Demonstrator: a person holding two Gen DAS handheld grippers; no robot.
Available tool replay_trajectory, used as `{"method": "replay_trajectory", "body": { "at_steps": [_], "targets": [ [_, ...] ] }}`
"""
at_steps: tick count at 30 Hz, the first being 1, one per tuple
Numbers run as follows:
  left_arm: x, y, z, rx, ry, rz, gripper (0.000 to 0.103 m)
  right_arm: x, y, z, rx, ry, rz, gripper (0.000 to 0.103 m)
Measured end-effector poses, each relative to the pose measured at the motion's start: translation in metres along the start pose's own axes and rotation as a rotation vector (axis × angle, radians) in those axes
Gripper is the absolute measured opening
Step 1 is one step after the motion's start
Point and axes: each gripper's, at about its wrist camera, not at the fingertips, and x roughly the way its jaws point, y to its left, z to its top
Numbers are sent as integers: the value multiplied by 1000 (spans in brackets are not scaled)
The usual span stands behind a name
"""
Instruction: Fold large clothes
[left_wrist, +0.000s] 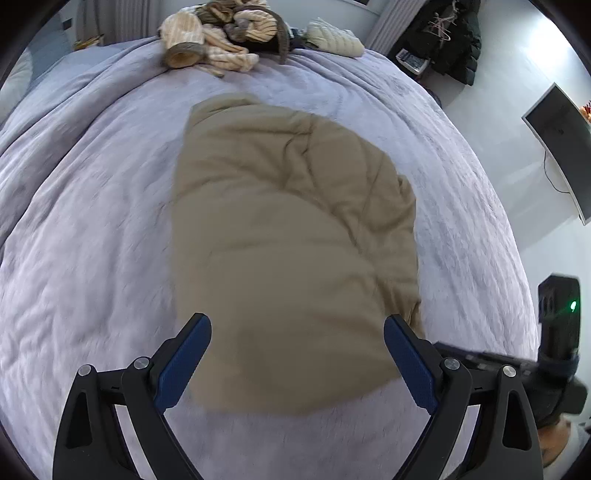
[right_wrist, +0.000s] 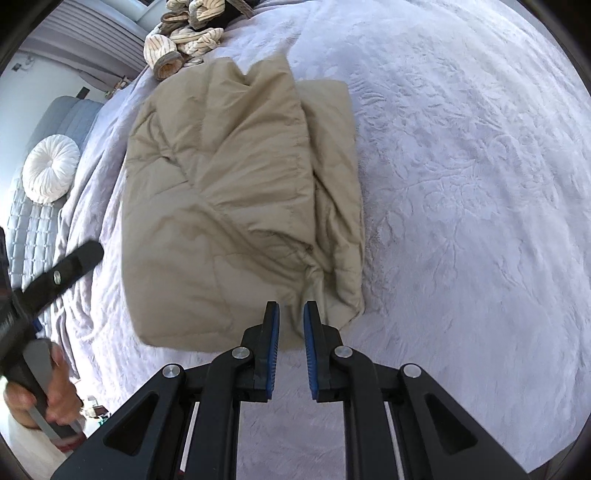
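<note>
Left wrist view showed my left gripper with its fingers spread wide and nothing between them, hanging above the near end of the tan padded garment. That garment lay on the lilac bedspread in the middle of the bed, already gathered into a thick oblong bundle with its layers stacked. My right gripper had its fingers almost closed, a narrow gap left between them and no cloth in it, just above the bundle's near right corner. I judged this piece as good as folded, though that corner sat bunched and could use a tidy. A heap of striped knitwear waited unfolded at the far side of the bed, so work remained.
</note>
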Motion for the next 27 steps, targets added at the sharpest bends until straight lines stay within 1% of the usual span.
{"method": "replay_trajectory", "body": {
  "at_steps": [4, 6, 11, 12, 13, 15, 17, 18, 19, 23, 24, 25, 26, 27],
  "targets": [
    [-16, 10, -23, -27, 10, 19, 94, -10, 14, -14, -13, 1, -7, 15],
    [-28, 12, -35, -28, -1, 25, 94, -14, 19, -19, -15, 3, -8, 15],
    [-55, 9, -55, -9, -22, 46, 95, -31, 32, -32, -53, -12, -55, 15],
    [-59, 8, -59, -8, -24, 54, 99, -35, 34, -33, -61, -12, -60, 15],
    [-63, 8, -61, -8, -24, 57, 102, -38, 37, -35, -68, -13, -64, 15],
    [-70, 6, -66, -13, -28, 67, 102, -48, 44, -40, -91, -22, -68, 16],
    [-77, 5, -68, -24, -37, 81, 102, -56, 52, -43, -113, -39, -87, 30],
    [-82, 4, -70, -29, -44, 92, 102, -60, 54, -44, -119, -48, -94, 47],
    [-85, 3, -71, -30, -47, 104, 102, -64, 57, -45, -123, -59, -99, 54],
    [-98, -4, -73, -19, -73, 175, 102, -81, 64, -48, -127, -81, -104, 54],
    [-103, -6, -73, -13, -84, 187, 102, -84, 66, -48, -127, -85, -109, 57],
    [-107, -7, -72, -6, -92, 195, 102, -89, 69, -49, -130, -91, -121, 63],
    [-110, -9, -71, -3, -98, 203, 102, -93, 70, -50, -134, -100, -134, 67],
    [-114, -9, -71, -8, -103, 205, 102, -97, 74, -52, -137, -109, -144, 75]
  ]
}}
